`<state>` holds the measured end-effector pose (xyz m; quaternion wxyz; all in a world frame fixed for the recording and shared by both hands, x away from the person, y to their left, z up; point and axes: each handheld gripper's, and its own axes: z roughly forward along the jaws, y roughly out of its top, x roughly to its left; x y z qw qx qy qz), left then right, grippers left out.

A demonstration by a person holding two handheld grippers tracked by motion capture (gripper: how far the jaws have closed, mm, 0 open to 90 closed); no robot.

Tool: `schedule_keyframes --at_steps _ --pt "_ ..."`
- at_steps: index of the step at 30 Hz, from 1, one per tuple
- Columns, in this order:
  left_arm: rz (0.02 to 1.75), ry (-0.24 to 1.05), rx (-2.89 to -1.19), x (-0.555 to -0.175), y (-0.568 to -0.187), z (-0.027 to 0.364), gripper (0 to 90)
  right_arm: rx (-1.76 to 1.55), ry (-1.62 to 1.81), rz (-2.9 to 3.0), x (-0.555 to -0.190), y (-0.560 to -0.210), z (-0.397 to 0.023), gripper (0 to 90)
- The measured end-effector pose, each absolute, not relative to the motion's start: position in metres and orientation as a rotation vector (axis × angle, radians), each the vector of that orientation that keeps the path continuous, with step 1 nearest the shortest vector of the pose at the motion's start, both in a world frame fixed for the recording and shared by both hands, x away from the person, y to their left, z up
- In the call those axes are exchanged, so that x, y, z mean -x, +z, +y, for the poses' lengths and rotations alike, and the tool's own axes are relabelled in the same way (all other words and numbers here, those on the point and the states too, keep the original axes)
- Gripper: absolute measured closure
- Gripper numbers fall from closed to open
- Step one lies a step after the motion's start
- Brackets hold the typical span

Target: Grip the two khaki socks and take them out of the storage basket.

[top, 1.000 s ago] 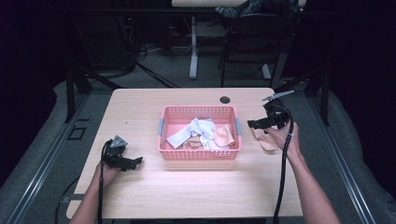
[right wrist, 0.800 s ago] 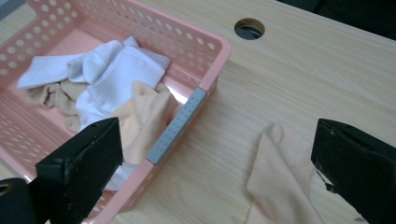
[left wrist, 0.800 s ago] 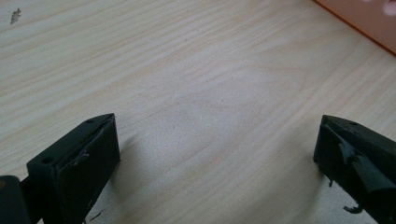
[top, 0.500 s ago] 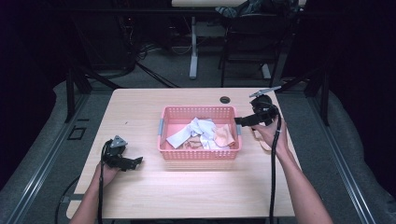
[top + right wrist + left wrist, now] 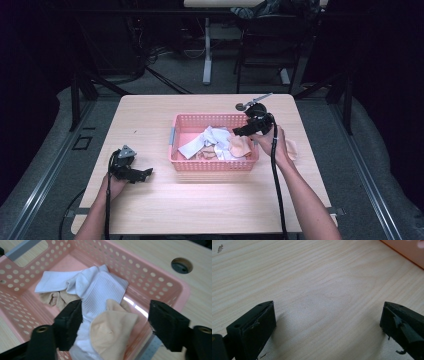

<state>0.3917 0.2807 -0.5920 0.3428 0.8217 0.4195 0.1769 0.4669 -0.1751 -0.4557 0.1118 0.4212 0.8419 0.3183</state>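
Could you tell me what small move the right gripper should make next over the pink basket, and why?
Probably lower the right gripper a little onto the beige sock and finish closing. Its jaws have just been closing and straddle that sock, on top of the white socks in the pink basket, but the pads do not yet press it.

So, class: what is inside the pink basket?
The pink basket holds white socks and beige socks in a loose heap. A bare part of the floor shows at the far corner; whatever lies under the heap is covered.
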Motion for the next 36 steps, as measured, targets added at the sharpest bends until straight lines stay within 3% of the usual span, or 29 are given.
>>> schedule_keyframes --at_steps 2,7,30,36 --pt "1.09 0.46 -2.136 -0.392 -0.592 0.281 0.2 -1.261 0.918 2.508 -0.47 -0.463 -0.17 38.9" --pt "1.091 0.46 -2.135 -0.392 -0.592 0.281 0.2 -1.287 0.825 2.533 -0.473 -0.475 -0.163 46.7" --pt "1.09 0.461 -2.135 -0.392 -0.592 0.281 0.2 -1.355 0.535 2.501 -0.479 -0.502 -0.154 52.0" --pt "1.089 0.461 -2.136 -0.392 -0.592 0.281 0.2 -1.357 0.517 2.518 -0.48 -0.506 -0.151 63.5"
